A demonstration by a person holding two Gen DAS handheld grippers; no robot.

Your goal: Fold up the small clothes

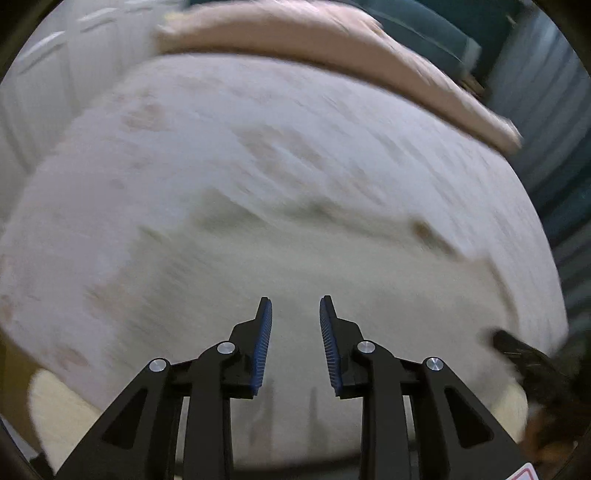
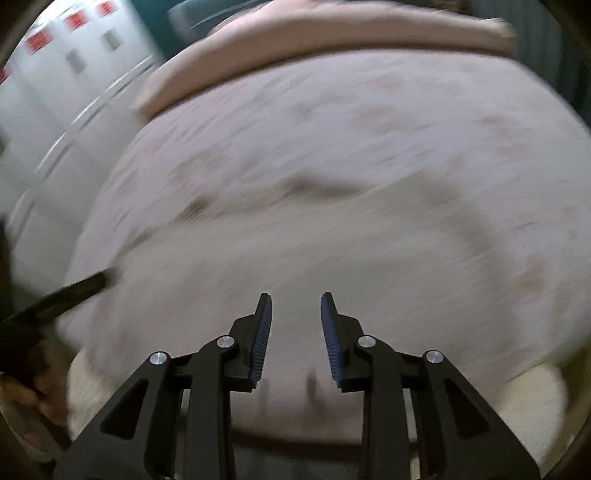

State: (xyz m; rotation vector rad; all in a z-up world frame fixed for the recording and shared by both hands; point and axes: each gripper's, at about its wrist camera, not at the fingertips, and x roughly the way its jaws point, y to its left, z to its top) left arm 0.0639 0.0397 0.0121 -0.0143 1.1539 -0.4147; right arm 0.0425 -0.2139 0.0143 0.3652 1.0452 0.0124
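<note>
Both wrist views are heavily motion-blurred; fine detail cannot be resolved.

Left wrist view, left to right. Pale cabinet fronts [image 1: 40, 74] occupy the 10 o'clock sector. The bed surface [image 1: 155, 192], covered in a whitish sheet with faint pink blotches, fills the centre. A folded pink blanket [image 1: 295, 33] lies across the far edge, from 12 o'clock toward 2 o'clock. The pale garment [image 1: 295, 258], the task item, lies flat on the sheet just ahead of the fingertips, its upper edge marked by a dark crease line; its type cannot be determined. The left gripper [image 1: 295, 306] sits at 6 o'clock with its blue-padded fingers [image 1: 263, 347] parted and nothing between them: released. At 4 o'clock the black tip of the right gripper [image 1: 517, 347] enters the frame above the cloth.

Right wrist view, left to right. The left gripper [image 2: 74, 291] appears at 9 o'clock as a black bar over the cloth edge. White cabinets with red labels [image 2: 55, 55] stand at 10 o'clock. The pink blanket [image 2: 332, 29] runs along 12 o'clock. The garment [image 2: 295, 251] spreads across the centre of the bed surface [image 2: 480, 129]. The right gripper [image 2: 295, 304] at 6 o'clock has its fingers [image 2: 330, 343] parted, nothing clamped: released, with the garment beneath it.
</note>
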